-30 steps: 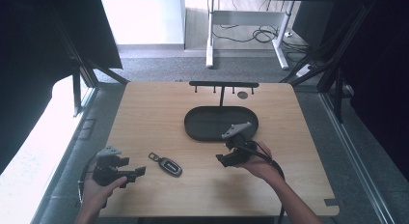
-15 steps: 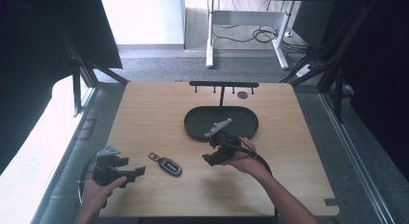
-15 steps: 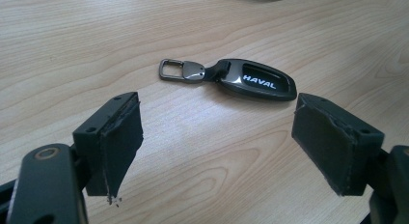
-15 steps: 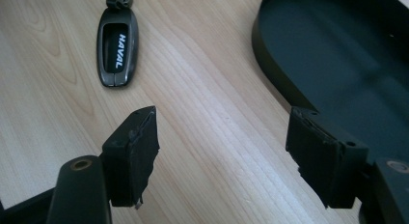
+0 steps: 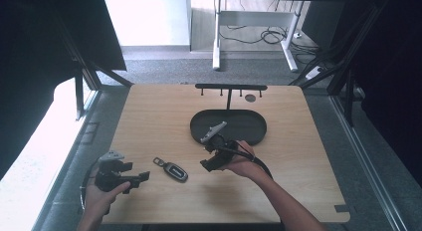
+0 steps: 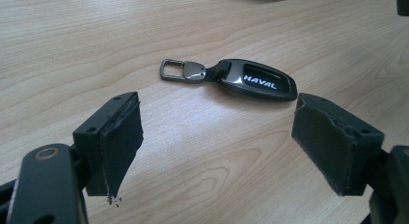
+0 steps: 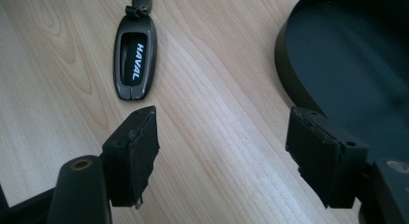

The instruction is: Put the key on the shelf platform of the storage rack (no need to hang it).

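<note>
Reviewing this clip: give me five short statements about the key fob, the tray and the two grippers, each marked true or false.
1. The dark glossy car key fob with a metal ring lies flat on the light wooden table. True.
2. The key fob is inside the black oval tray. False: it lies on bare wood, in front of the tray and to its left.
3. The right gripper is clamped on the fob. False: its jaws are open and empty, with the fob ahead of them.
4. The left gripper is open with nothing between its pads. True.
5. The tray is piled with keys. False: what shows of its inside is empty.
</note>
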{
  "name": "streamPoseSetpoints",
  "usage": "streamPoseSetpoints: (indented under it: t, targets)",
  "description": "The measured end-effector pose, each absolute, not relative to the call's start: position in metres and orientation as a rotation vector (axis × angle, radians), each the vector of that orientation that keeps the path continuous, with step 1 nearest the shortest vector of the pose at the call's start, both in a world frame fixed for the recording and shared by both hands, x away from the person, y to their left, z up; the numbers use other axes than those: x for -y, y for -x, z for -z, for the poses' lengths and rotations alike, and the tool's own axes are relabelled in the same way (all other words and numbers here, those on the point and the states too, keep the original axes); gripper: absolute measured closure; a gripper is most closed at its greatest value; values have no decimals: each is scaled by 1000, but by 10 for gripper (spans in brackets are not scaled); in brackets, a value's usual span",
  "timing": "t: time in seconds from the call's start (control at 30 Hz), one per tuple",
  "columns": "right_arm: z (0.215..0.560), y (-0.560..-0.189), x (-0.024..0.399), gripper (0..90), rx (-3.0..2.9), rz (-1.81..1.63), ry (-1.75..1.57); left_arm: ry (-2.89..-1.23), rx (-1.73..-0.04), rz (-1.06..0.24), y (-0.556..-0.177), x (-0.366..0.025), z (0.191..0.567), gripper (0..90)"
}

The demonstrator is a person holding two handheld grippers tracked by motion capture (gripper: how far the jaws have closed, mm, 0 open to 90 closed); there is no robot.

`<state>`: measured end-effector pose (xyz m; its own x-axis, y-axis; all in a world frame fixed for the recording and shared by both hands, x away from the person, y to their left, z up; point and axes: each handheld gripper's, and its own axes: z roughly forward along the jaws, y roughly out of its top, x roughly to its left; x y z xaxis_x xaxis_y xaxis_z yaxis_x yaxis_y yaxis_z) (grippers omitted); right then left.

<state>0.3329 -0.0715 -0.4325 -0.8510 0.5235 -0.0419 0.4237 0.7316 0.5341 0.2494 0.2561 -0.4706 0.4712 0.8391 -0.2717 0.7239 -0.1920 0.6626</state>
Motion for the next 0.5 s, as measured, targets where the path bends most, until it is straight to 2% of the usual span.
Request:
streamPoseSetpoints:
  t: [0.5]
  targets:
    - [435,-332,41,276,-2792,-764,-693,-1947,-1299,-198,-249,-261,469,184]
